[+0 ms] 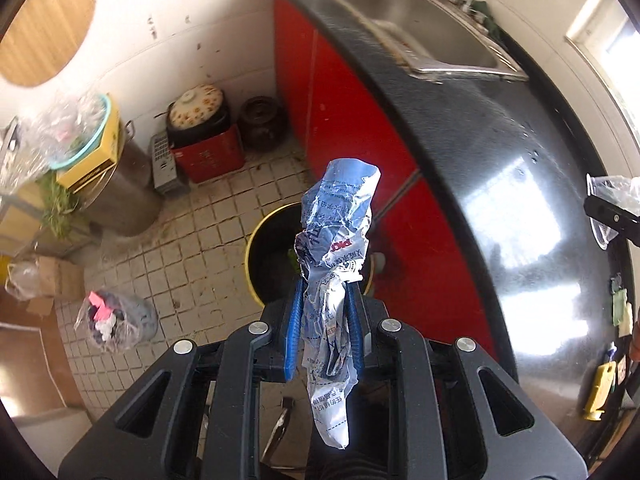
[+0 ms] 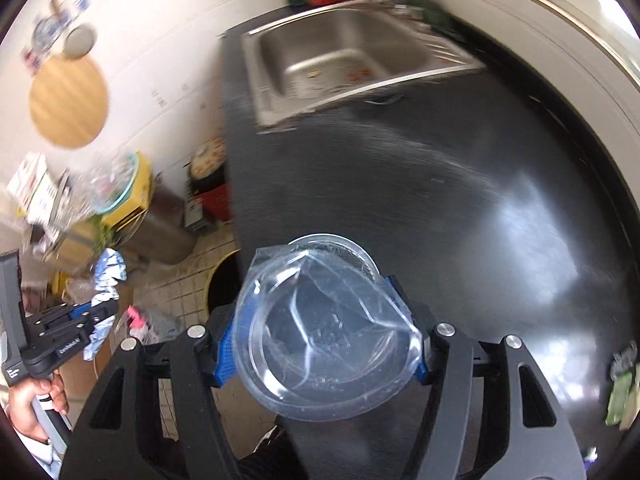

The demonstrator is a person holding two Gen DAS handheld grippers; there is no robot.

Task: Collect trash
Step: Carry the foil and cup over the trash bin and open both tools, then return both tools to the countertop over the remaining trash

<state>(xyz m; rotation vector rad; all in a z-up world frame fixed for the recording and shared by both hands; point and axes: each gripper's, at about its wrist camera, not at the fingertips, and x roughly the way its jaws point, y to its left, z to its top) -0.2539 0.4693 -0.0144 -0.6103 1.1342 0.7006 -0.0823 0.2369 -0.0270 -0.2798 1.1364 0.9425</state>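
My left gripper [image 1: 325,300] is shut on a crumpled blue and silver wrapper [image 1: 338,236] and holds it upright above the floor, over a yellow-rimmed black trash bin [image 1: 269,258]. The left gripper [image 2: 86,312] with the wrapper [image 2: 107,276] also shows at the left of the right wrist view. My right gripper [image 2: 320,320] is shut on a clear plastic cup [image 2: 320,332], held over the black countertop [image 2: 440,200]. The bin [image 2: 222,286] lies below the counter edge. The cup's edge [image 1: 612,200] shows at the right of the left wrist view.
A steel sink [image 1: 412,24] is set in the counter [image 1: 520,200] above red cabinets [image 1: 340,120]. On the tiled floor stand a metal pot [image 1: 120,196], a red box with a cooker [image 1: 204,136], a dark jar [image 1: 262,120] and a filled plastic bag [image 1: 114,322].
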